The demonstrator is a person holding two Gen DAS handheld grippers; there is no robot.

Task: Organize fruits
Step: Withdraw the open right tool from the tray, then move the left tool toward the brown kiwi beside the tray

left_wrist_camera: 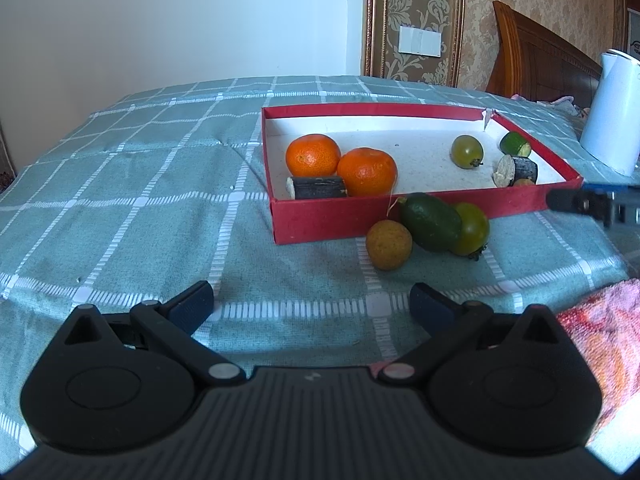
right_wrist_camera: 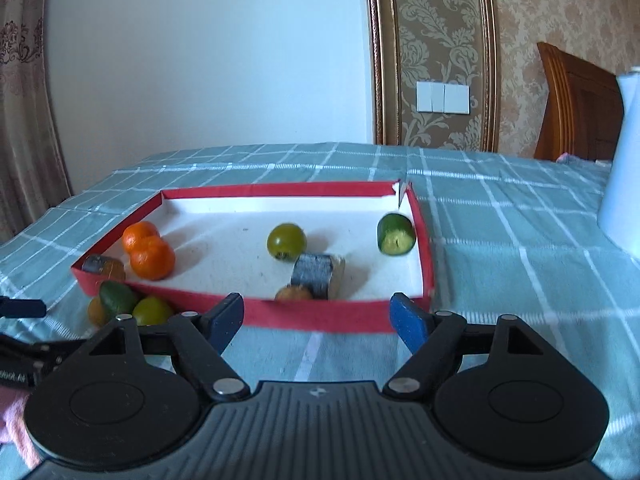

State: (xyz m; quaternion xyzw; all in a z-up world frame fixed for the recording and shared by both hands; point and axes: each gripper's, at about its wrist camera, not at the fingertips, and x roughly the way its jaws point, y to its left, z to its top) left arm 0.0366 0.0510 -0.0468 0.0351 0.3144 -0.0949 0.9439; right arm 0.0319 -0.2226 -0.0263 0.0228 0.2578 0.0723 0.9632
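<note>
1. White kettle (left_wrist_camera: 612,112) stands right of the red box (left_wrist_camera: 420,216) on the bed (left_wrist_camera: 140,200).
2. Dark green fruit (left_wrist_camera: 430,222) lies outside against the box's front wall, long axis slanting.
3. Left tongs (left_wrist_camera: 312,304) and right tongs (right_wrist_camera: 316,316) both gape wide, empty.

The box (left_wrist_camera: 420,216) lies on the bed (left_wrist_camera: 140,208). Inside it, two oranges (left_wrist_camera: 340,164) sit at its left end with a cut stick (left_wrist_camera: 316,189) before them; a round fruit (left_wrist_camera: 466,151) and a second stick piece (left_wrist_camera: 516,170) lie toward its right end. Three fruits (left_wrist_camera: 428,228) rest on the bed against the box's front wall. A kettle (left_wrist_camera: 612,120) stands right of the box.
</note>
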